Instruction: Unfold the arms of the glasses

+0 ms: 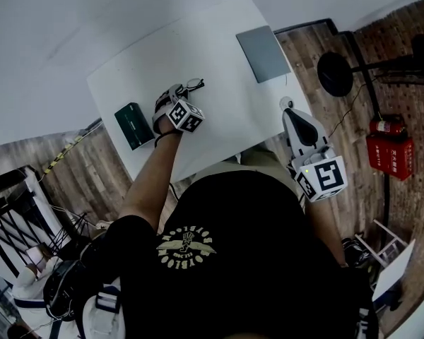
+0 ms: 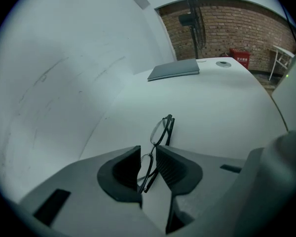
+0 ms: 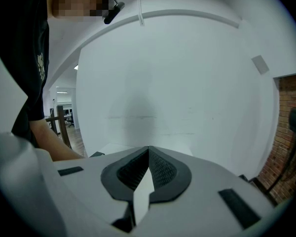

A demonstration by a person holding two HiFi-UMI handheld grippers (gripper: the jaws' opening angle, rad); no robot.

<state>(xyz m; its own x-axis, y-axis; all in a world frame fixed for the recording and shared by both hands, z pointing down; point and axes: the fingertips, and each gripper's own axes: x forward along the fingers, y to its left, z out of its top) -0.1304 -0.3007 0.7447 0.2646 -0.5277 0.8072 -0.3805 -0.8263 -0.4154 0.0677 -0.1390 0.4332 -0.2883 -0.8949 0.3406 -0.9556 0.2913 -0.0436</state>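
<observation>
First, the right gripper (image 1: 287, 111) hangs over the worktop's (image 1: 219, 55) near right edge, fingers closed on nothing. Farther in, mid-worktop, the left gripper (image 2: 148, 154) has its fingers pinched on the folded glasses (image 2: 160, 132) at one lens. A dark green box (image 1: 133, 126) sits by the left edge. Beyond lies bare surface, then a grey pad (image 2: 174, 69) near the far right edge.

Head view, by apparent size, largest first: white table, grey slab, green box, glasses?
1. white table
2. grey slab
3. green box
4. glasses, clearly smallest, though the near end is partly covered.
</observation>
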